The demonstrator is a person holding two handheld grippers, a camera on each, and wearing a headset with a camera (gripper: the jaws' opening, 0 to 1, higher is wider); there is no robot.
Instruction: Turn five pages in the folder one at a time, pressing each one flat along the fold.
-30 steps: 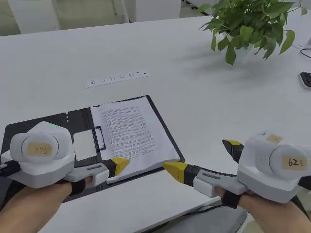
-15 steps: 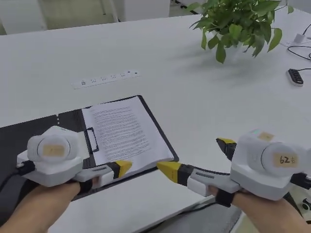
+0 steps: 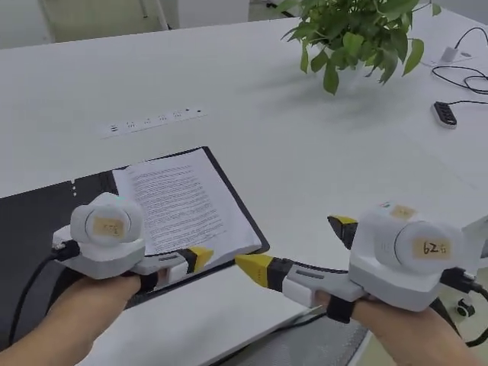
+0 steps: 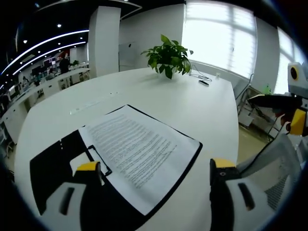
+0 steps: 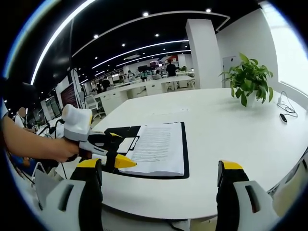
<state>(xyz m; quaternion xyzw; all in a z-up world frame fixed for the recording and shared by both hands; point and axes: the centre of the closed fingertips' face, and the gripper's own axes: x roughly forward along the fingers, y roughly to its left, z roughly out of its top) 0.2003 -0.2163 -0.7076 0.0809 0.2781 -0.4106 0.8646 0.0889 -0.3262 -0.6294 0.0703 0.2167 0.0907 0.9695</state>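
Note:
An open black folder (image 3: 38,213) lies on the white table with a printed page (image 3: 183,202) on its right half. My left gripper (image 4: 155,166) is open, its jaws wide apart over the folder's near edge; one yellow fingertip (image 3: 200,258) rests by the page's lower corner. My right gripper (image 3: 299,245) is open and empty, just right of the folder's near right corner and off the paper. The right gripper view shows the page (image 5: 159,144) ahead and the left gripper (image 5: 120,150) at its near left edge.
A potted plant (image 3: 351,34) stands at the far right. A white socket strip (image 3: 149,120) is set into the table beyond the folder. A black adapter with cable (image 3: 444,113) lies at the right edge. The table's near edge runs just under both grippers.
The head camera has swung right, shifting the picture left. My left gripper has moved right along the folder's near edge, toward the page corner. The right gripper keeps its place by the corner.

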